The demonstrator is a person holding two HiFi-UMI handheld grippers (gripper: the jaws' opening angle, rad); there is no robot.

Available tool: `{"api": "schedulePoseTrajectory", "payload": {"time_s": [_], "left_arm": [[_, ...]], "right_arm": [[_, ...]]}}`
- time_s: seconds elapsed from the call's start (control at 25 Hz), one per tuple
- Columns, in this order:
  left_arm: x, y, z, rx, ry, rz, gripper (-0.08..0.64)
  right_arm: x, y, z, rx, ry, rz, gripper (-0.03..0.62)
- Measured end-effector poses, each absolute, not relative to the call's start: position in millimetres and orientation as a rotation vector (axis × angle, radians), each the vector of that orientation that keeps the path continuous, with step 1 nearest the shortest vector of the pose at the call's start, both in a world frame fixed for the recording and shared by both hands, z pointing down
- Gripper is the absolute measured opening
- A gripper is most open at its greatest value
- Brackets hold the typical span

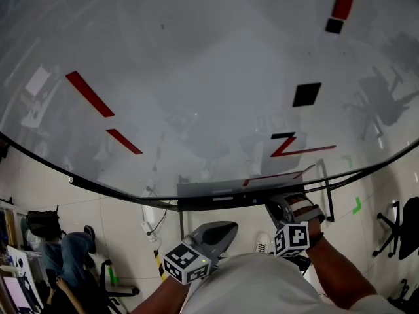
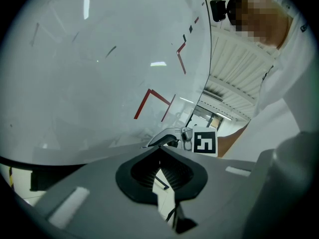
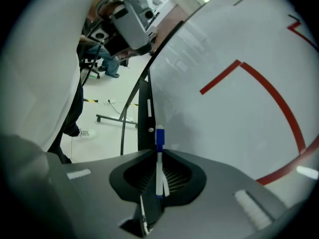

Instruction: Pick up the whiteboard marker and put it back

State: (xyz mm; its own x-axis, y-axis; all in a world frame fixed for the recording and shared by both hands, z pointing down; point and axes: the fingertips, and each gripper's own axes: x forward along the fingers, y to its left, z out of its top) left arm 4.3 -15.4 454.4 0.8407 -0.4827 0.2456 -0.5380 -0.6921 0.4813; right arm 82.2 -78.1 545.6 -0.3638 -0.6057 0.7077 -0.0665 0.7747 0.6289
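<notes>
A white whiteboard marker (image 3: 159, 156) with a blue cap stands between the jaws of my right gripper (image 3: 159, 158), which is shut on it, cap end pointing away toward the black tray (image 3: 145, 114) along the whiteboard's lower edge. In the head view the right gripper (image 1: 283, 206) sits just below that tray (image 1: 222, 200), near red strokes on the whiteboard (image 1: 196, 77); the marker itself is hidden there. My left gripper (image 1: 230, 227) hangs lower, to the left. Its jaws (image 2: 160, 147) meet at the tips with nothing between them.
Two black magnets (image 1: 306, 94) (image 1: 334, 25) stick to the board. Below it stand the stand's legs (image 1: 327, 195), a power strip (image 1: 149, 216) on the tiled floor, a seated person (image 1: 65, 254) at lower left and office chairs (image 1: 393, 231) at right.
</notes>
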Motion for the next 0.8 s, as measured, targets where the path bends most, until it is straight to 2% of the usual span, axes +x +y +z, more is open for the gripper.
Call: {"api": "schedulePoseTrajectory", "payload": {"time_s": [0.8], "left_arm": [[-0.6, -12.2, 457.0, 2.451, -0.751, 0.137, 0.017]], "right_arm": [[83.4, -88.0, 574.9, 0.438, -1.772, -0.619, 0.034]]}}
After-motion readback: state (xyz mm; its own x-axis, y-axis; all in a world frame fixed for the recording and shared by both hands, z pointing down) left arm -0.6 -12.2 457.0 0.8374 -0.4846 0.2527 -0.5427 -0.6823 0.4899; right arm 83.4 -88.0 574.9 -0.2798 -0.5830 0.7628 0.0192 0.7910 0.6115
